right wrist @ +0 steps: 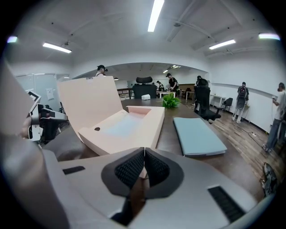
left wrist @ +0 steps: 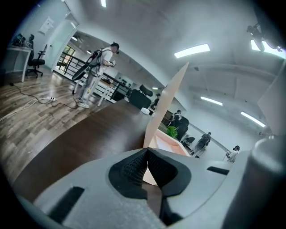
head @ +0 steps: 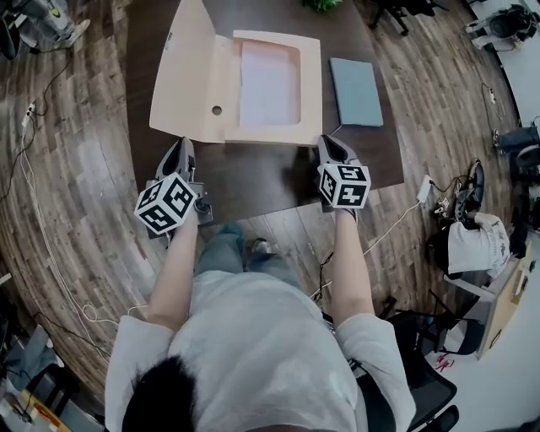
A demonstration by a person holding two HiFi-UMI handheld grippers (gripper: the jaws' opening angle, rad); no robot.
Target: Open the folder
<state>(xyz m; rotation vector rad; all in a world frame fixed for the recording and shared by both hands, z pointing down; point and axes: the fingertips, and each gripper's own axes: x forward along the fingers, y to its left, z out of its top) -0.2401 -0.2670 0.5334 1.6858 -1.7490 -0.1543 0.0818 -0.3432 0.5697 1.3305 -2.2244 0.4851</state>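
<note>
Left gripper [left wrist: 146,150]: jaws shut tip to tip, nothing between the pads that I can see. Its tip sits at the left end of the folder's [head: 309,93] near edge. Right gripper [right wrist: 143,150]: same, jaws together and empty, tip at the folder's near right corner; touching or not, can't tell. Folder is a beige box type, lying on the dark wood table [head: 253,181], already open. Its cover [head: 187,72] is swung up to the left and stands tilted, with a round hole [head: 217,110] near the hinge side. Tray part shows a pale sheet [head: 268,84] inside a beige frame. Blue-grey pad [head: 355,91] lies flat to the right of it, apart. Green plant [head: 321,4] at the far table edge. Markings I can make out: black-and-white square patterns on my marker cubes [head: 166,204].
</note>
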